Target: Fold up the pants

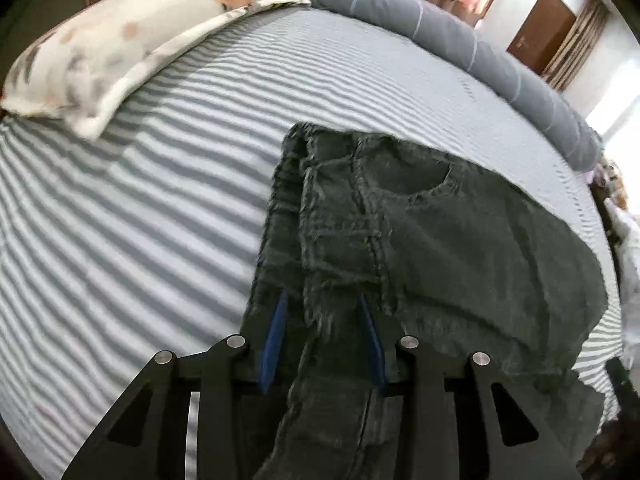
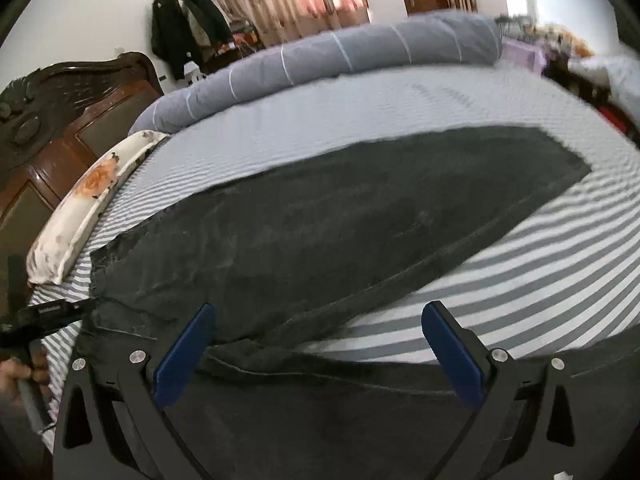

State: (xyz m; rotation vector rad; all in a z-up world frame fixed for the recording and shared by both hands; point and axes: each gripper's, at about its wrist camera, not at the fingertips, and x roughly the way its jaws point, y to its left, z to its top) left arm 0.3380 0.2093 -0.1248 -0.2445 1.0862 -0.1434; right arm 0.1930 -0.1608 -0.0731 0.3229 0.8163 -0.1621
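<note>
Bed: a wide mattress under a grey-and-white striped sheet (image 1: 132,208), filling most of both wrist views.
Headboard: dark carved wood (image 2: 60,120), at the left edge of the right wrist view.
Rolled quilt: a long grey roll with thin pale lines (image 2: 320,56), lying along the far side of the bed.
Pants: dark grey-green denim pants (image 1: 440,240), spread flat on the striped sheet with one leg laid over the other; the waistband and a front pocket face the left wrist camera, and the legs stretch away to the hem at the right of the right wrist view, while a fold of fabric trails toward the near edge of the bed.
Pillow: a white cushion with orange and grey flower print (image 1: 120,44), at the head of the bed, apart from the pants.
Left gripper (image 1: 323,300): black frame with blue pads, set over the seam near the crotch; the jaws stand narrow with a ridge of denim between them, pads against the cloth.
Right gripper (image 2: 318,316): same build, jaws spread wide above the lower leg edge and the sheet, gripping nothing.
</note>
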